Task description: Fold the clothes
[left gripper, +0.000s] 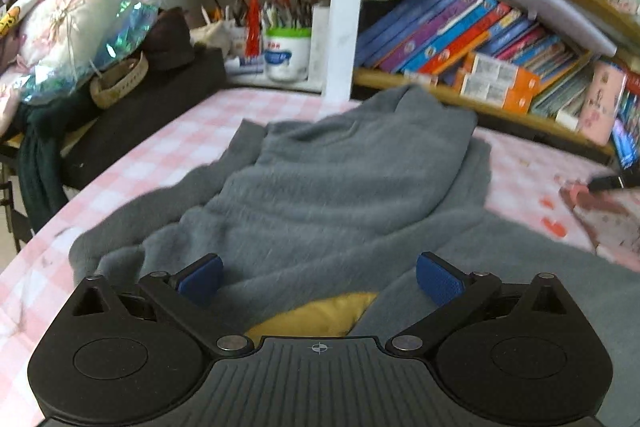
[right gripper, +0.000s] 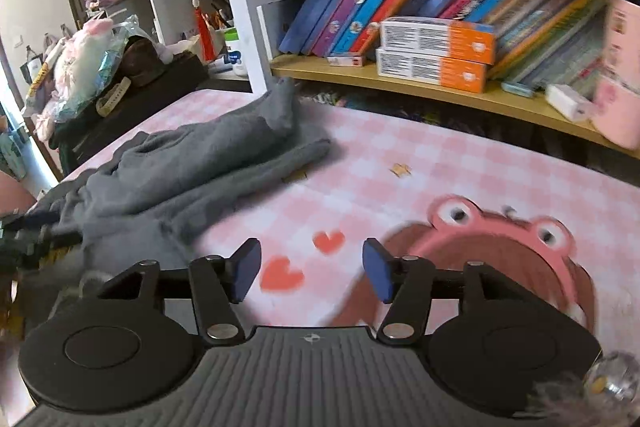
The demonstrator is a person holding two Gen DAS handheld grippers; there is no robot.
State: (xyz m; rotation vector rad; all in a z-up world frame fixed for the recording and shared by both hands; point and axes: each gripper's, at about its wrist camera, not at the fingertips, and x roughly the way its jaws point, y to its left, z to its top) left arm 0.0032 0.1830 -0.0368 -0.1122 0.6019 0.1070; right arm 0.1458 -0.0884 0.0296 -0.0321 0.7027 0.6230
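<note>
A grey fleece garment (left gripper: 344, 179) lies crumpled on the pink checked tablecloth (left gripper: 172, 143), with a patch of yellow lining (left gripper: 316, 315) showing at its near edge. My left gripper (left gripper: 318, 279) hovers just over the near part of the garment, open, with nothing between its blue pads (left gripper: 200, 281). In the right wrist view the same garment (right gripper: 192, 163) lies to the left. My right gripper (right gripper: 312, 269) is open over the bare tablecloth (right gripper: 420, 155), to the right of the garment and clear of it.
A bookshelf with leaning books (left gripper: 460, 31) and orange boxes (right gripper: 436, 51) runs along the far edge. A white upright post (left gripper: 344, 3) stands behind the garment. Plush toys and bags (left gripper: 76, 27) pile up at the left. A pink frog print (right gripper: 500, 239) marks the cloth.
</note>
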